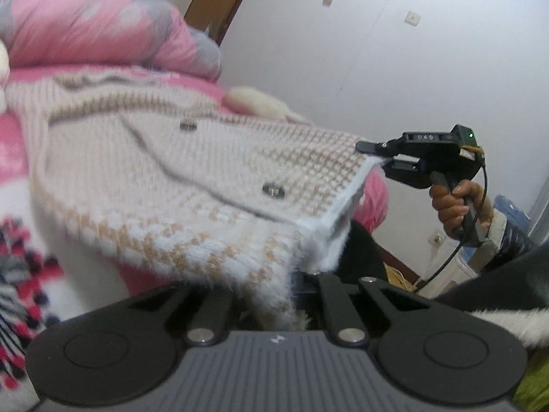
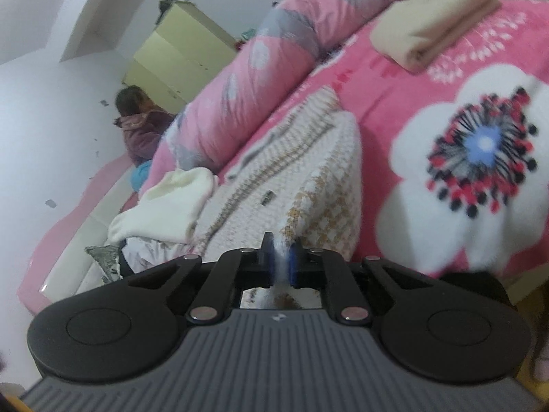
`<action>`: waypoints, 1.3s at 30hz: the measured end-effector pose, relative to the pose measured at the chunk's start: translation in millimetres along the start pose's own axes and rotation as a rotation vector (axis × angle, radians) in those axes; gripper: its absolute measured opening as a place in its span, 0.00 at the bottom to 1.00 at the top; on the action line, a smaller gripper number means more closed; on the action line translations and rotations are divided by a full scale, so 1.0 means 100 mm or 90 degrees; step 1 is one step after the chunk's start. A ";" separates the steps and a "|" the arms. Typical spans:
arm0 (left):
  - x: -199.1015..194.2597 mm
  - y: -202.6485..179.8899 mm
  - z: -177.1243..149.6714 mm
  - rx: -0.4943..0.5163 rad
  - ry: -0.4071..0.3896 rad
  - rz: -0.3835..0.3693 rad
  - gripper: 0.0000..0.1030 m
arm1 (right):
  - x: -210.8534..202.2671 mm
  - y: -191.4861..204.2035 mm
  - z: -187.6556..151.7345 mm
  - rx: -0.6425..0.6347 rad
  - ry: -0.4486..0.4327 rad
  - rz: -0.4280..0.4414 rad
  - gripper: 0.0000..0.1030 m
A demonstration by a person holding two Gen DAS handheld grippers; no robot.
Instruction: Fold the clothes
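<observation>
Folding is only begun, by my reading: the knitted cardigan [image 1: 178,171] lies mostly spread on the bed [image 2: 405,110], buttoned front up, with just its near hem lifted off the pink floral blanket. No crease is set yet and no part is laid over another, so the whole fold is left to do.

Both tools are clenched on that hem. The left gripper [image 1: 302,295] has its jaws buried in the fuzzy white edge, so the pads themselves are hidden, but the knit runs straight into them. The right gripper [image 2: 281,264] pinches a thin strip of the same edge between its blue pads [image 2: 292,263]; in the left wrist view it shows as a black tool held by a hand [image 1: 453,206] at the garment's far corner.

Around it: a rolled pink and grey quilt [image 2: 267,79] lies along the far side of the cardigan, a folded cream towel [image 2: 432,31] sits further up the bed, and a loose cream cloth [image 2: 171,202] lies just beside the cardigan's edge. That cloth and the quilt crowd the landing space. A second person [image 2: 140,123] sits beyond the bed, well apart.
</observation>
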State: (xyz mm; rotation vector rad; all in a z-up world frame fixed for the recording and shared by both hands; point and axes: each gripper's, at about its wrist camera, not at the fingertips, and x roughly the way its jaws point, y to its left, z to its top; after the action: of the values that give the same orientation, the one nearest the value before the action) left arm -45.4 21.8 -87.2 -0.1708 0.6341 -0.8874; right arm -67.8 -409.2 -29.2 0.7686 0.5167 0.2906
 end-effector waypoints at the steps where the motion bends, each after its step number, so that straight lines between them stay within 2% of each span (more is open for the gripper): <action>1: 0.00 -0.04 0.04 0.006 -0.009 0.002 0.08 | 0.00 0.03 0.02 -0.003 -0.004 0.005 0.06; 9: -0.09 -0.21 0.25 0.035 -0.051 0.021 0.08 | 0.07 0.23 0.21 -0.033 -0.017 0.029 0.06; 19: -0.25 -0.20 0.45 0.049 -0.088 0.024 0.08 | 0.23 0.46 0.40 -0.073 -0.019 0.053 0.06; 30: -0.34 -0.10 0.95 0.083 -0.139 0.017 0.08 | 0.52 0.72 0.75 -0.101 -0.029 0.075 0.06; 39: -0.31 0.18 1.35 0.084 -0.174 0.018 0.08 | 0.86 0.92 1.16 -0.124 -0.032 0.092 0.06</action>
State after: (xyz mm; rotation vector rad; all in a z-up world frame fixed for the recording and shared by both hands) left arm 30.5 41.2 28.4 -0.1594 0.3223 -0.8574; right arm 61.2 -376.5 78.3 0.6223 0.3802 0.4480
